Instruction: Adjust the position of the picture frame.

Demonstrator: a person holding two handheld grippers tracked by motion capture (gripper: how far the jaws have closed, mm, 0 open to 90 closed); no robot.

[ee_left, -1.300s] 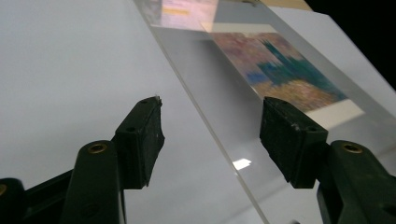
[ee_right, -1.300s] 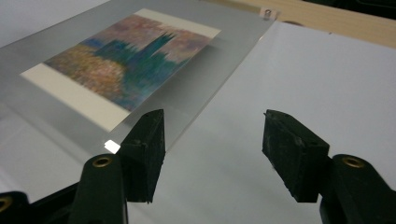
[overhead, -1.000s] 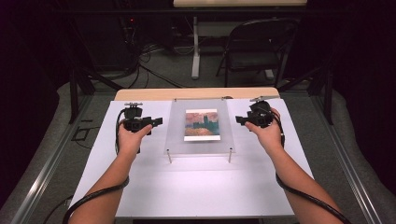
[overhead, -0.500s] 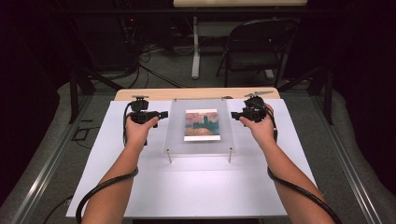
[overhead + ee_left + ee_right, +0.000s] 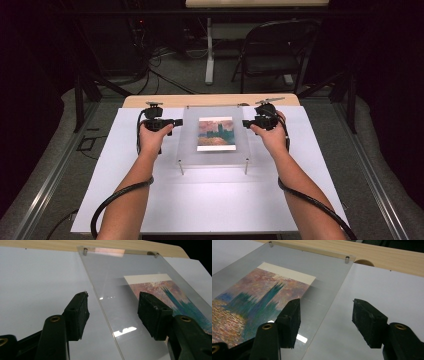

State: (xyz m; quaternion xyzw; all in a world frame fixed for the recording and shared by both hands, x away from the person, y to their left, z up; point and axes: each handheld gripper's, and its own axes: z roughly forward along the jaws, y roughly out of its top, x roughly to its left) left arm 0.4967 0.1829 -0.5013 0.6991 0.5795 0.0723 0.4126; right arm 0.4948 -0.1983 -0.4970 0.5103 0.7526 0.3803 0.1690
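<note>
Raised on short metal posts above the white table (image 5: 125,200), the clear acrylic sheet (image 5: 190,130) covers a painted print (image 5: 216,134) at mid-table. Both the left gripper (image 5: 172,121) and right gripper (image 5: 245,123) stand with jaws apart, each straddling one side edge, pinching nothing. The sheet looks stiff, slick and easily scratched, so it is best gripped squarely at opposite edges.

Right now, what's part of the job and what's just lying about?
In the job:
clear panel
painted print under it
left hand-held gripper, open
right hand-held gripper, open

Lying about:
folding chair
floor cables
</note>
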